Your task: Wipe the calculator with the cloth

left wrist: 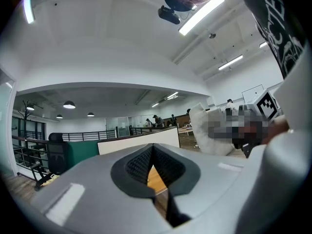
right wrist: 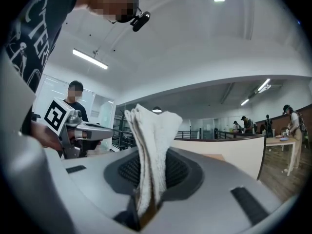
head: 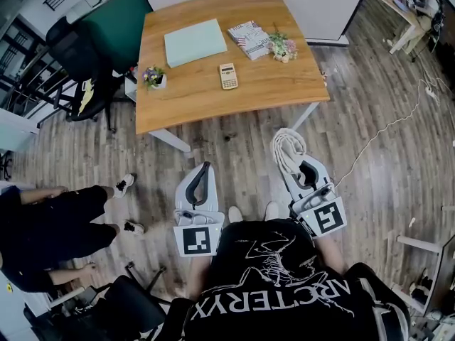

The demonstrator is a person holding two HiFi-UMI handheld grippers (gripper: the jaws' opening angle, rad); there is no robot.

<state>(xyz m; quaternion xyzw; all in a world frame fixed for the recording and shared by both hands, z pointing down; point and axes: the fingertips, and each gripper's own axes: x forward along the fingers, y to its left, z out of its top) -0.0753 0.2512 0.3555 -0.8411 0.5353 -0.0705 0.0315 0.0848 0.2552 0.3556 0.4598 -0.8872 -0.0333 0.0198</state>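
The beige calculator (head: 227, 76) lies near the middle of the wooden table (head: 213, 101), well ahead of both grippers. My left gripper (head: 207, 166) hangs over the floor short of the table, its jaws together with nothing between them; in the left gripper view (left wrist: 153, 148) the tips meet. My right gripper (head: 296, 165) is level with it on the right, shut on a bunched white cloth (head: 287, 148). That cloth (right wrist: 152, 130) stands up between the pads in the right gripper view. The cloth (left wrist: 210, 136) also shows at the right of the left gripper view.
On the table lie a pale green pad (head: 195, 42), a patterned book (head: 249, 39), a flower bunch (head: 283, 47) and a small flower pot (head: 153, 77). A black office chair (head: 78, 55) stands left of it. A seated person's legs (head: 64, 219) are at the left. A cable (head: 387, 128) runs across the floor.
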